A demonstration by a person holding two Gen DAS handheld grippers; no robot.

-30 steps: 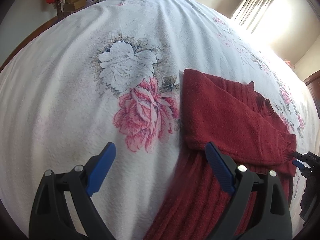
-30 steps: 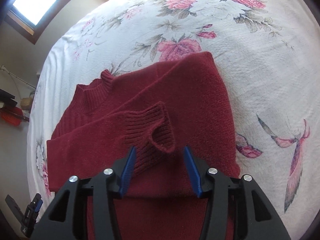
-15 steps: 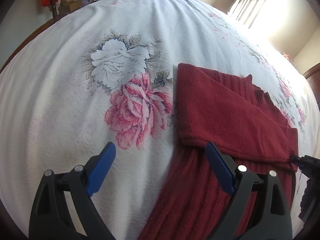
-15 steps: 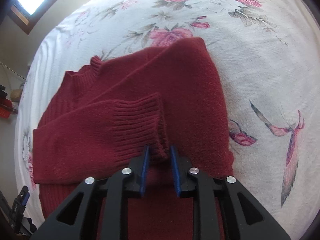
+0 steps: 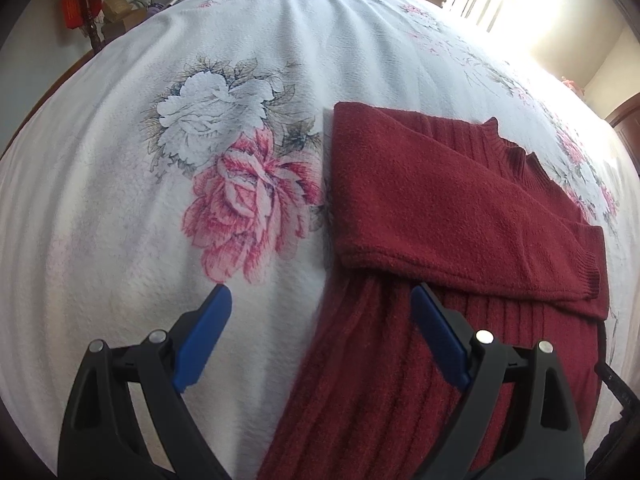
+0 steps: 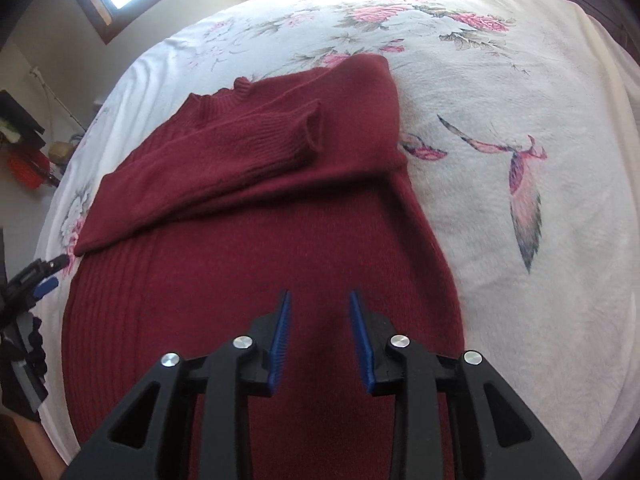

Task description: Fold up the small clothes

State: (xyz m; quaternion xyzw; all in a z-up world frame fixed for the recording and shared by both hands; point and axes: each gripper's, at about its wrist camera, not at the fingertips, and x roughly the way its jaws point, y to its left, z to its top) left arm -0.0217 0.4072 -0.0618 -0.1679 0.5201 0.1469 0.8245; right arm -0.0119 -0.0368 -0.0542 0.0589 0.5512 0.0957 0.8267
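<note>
Dark red sweater point(image 6: 256, 264) lies flat on the bed, on a white bedspread point(image 5: 100, 208) printed with pink and grey flowers; both sleeves are folded across the chest, the upper sleeve point(image 6: 224, 152) running crosswise with its ribbed cuff point(image 6: 308, 132) resting on the far shoulder area; collar point(image 5: 516, 152) points away toward the window side.

Left gripper point(image 5: 322, 312) hovers above the sweater's left edge, jaws spread wide, nothing between them; one blue pad point(image 5: 204, 336) sits over bare bedspread, the other over ribbed knit just below the folded sleeve.

Right gripper point(image 6: 320, 316) hangs over the lower body of the sweater, jaws parted to a narrow-to-medium gap, empty; can't tell if the tips touch the fabric.

Bird print point(image 6: 516, 176) on the bedspread lies right of the sweater, near but clear of it; clutter point(image 5: 108, 4) beyond the bed's far corner, too small to identify.
</note>
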